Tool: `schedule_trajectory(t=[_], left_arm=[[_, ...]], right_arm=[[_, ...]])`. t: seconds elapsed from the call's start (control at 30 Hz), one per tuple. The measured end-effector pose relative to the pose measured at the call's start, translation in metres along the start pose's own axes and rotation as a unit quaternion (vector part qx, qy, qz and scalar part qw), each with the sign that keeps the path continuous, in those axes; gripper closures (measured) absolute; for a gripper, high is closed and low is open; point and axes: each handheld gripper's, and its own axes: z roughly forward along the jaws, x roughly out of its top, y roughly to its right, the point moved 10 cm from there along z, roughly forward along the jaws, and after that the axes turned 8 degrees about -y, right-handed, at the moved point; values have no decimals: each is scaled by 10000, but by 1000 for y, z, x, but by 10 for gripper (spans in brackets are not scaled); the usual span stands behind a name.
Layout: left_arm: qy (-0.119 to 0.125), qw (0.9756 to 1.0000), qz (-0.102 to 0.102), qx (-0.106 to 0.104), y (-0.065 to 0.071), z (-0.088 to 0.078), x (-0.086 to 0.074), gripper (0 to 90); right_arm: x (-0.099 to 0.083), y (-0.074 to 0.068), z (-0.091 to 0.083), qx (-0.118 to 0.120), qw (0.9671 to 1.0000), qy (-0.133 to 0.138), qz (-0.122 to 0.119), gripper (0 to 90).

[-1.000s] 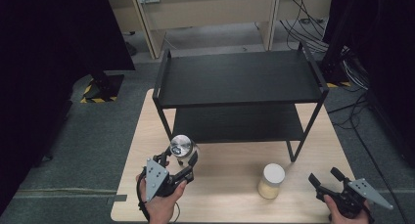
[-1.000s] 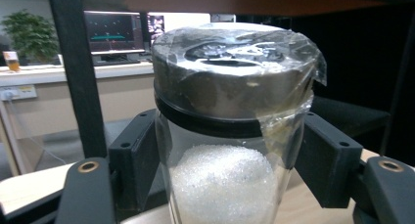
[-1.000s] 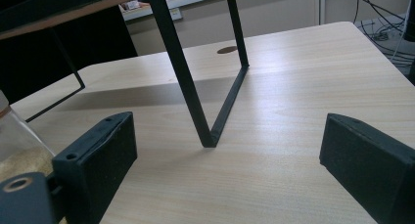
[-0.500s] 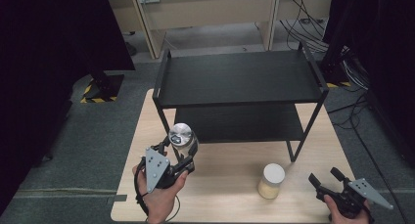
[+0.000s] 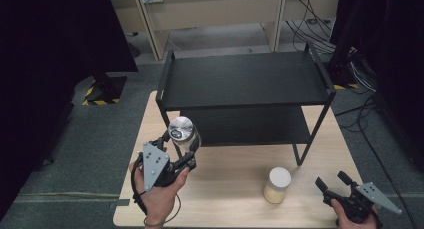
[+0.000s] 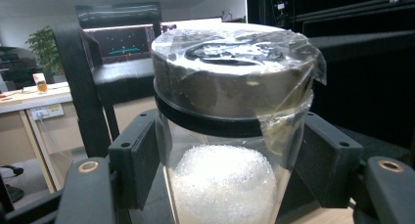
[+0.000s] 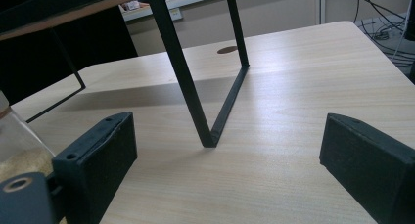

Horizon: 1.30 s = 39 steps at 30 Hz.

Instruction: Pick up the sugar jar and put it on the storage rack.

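My left gripper [image 5: 181, 150] is clamped on a glass jar [image 5: 183, 133] with a silver lid; in the left gripper view its two black pads press the jar's [image 6: 230, 136] sides just below the lid, which is wrapped in clear film, and white granules fill the lower part. From the high view, I hold this jar above the wooden table [image 5: 225, 199], just in front of the left leg of the black two-tier shelf [image 5: 245, 81]. My right gripper [image 5: 336, 184] rests at the table's near right corner, jaws spread wide with nothing between them; its own view shows both pads apart over bare wood. A second jar [image 5: 277, 185] with a pale lid stands on the table between the grippers, nearer the right one.
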Motion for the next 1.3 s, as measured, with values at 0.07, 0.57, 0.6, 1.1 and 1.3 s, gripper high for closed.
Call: schedule_trajectory(t=[0.07, 0.57, 0.6, 1.1, 1.3], left_arm=[[-7, 10000, 0, -1, -1, 0, 8, 311], [-173, 9998, -66, -17, -5, 7, 44, 311], [-173, 9998, -66, -17, -5, 7, 44, 311], [-290, 9992, -258, -130, -11, 15, 63, 312], [-219, 9994, -233, -117, -11, 11, 68, 312]], right_arm=[[0, 0, 0, 2, 10000, -3, 2, 72], [0, 1, 0, 7, 10000, 6, 31, 72], [0, 1, 0, 7, 10000, 6, 31, 72], [0, 1, 0, 12, 10000, 23, 64, 72], [0, 1, 0, 4, 10000, 19, 56, 72]])
